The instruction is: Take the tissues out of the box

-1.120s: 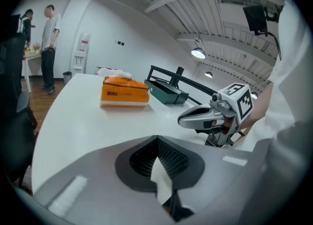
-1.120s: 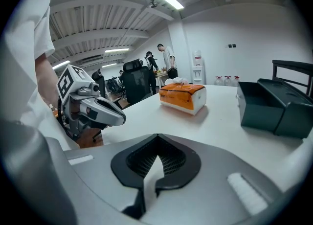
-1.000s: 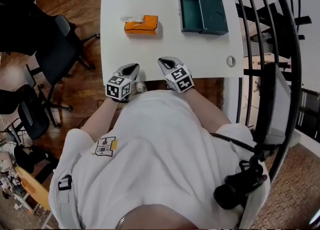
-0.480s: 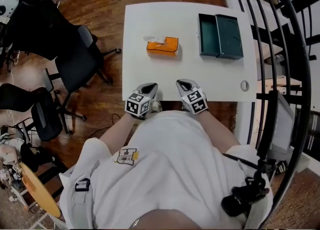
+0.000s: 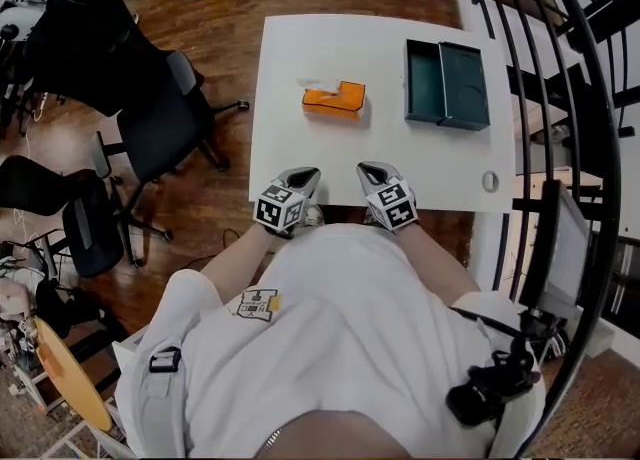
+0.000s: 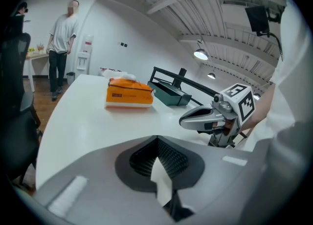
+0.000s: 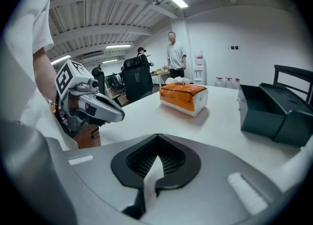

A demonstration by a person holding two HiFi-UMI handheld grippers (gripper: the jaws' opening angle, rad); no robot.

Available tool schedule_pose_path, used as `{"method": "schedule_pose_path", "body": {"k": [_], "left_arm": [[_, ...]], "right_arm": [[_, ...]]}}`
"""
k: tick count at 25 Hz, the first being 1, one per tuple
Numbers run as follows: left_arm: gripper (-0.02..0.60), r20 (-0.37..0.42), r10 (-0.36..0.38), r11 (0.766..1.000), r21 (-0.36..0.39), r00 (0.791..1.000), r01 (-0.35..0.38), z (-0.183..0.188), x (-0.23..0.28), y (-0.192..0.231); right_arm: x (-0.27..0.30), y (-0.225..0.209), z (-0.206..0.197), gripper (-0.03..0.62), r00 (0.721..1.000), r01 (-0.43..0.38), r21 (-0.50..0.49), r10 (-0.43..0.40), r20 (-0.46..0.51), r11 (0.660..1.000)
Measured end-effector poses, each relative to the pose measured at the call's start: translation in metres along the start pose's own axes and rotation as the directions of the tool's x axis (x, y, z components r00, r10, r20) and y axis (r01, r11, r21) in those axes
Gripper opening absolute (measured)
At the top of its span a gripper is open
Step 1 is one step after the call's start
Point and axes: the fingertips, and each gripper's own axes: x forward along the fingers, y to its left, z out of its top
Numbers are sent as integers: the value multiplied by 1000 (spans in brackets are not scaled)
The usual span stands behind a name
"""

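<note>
Left gripper (image 5: 303,178) and right gripper (image 5: 371,170) point forward side by side at the table's (image 5: 290,138) near edge, jaws clenched on nothing. Mid-table, well ahead, sits the tissue box (image 5: 334,99), a tissue (image 5: 318,83) seemingly poking out. Only the gripper views show a standing person (image 6: 61,33). The right one crops the dark case (image 7: 274,114).

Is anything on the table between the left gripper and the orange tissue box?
No: only bare white table between left gripper and tissue box, clearest in the head view.
</note>
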Motion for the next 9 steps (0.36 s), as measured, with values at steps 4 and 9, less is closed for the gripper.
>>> {"method": "schedule_pose_path", "body": {"k": [4,9], "left_arm": [[0,1,0,1000,-3,1000,0,0,0,-1],[0,4,5,1000,-4,1000,-5,0,0,1]], "right_arm": [[1,-2,-5,0,1000,5,-9,-5,-5,1000],[3,-3,-6,0,1000,5,-14,-5,-5,1000]]}}
